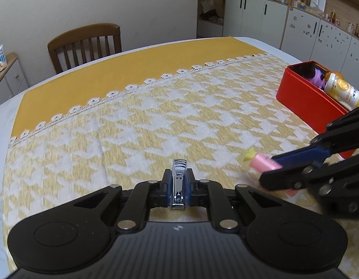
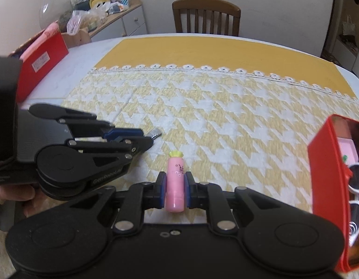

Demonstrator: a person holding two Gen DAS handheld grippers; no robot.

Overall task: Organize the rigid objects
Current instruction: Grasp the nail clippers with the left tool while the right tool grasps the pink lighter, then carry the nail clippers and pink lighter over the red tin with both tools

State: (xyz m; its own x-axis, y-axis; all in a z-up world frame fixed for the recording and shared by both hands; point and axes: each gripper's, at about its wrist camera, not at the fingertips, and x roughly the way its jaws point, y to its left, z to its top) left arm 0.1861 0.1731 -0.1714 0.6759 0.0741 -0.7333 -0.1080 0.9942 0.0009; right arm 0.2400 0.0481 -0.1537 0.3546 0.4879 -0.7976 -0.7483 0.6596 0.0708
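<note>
My left gripper (image 1: 179, 174) is shut on a silver nail clipper (image 1: 178, 182), held just above the yellow-and-white cloth. My right gripper (image 2: 175, 177) is shut on a pink tube with a yellow-green cap (image 2: 176, 181). In the left wrist view the right gripper (image 1: 270, 169) comes in from the right with the pink tube (image 1: 263, 164). In the right wrist view the left gripper (image 2: 147, 138) sits at the left with the clipper's tip (image 2: 155, 133) showing. A red box (image 1: 309, 97) holds a yellow bottle (image 1: 342, 88) and a purple item (image 1: 316, 76).
The red box (image 2: 323, 162) stands close at the right and holds white sunglasses (image 2: 356, 186). A red lid or second box (image 2: 40, 65) lies at the table's left edge. A wooden chair (image 1: 86, 44) stands beyond the table. Cabinets and shelves (image 1: 295, 18) line the back right.
</note>
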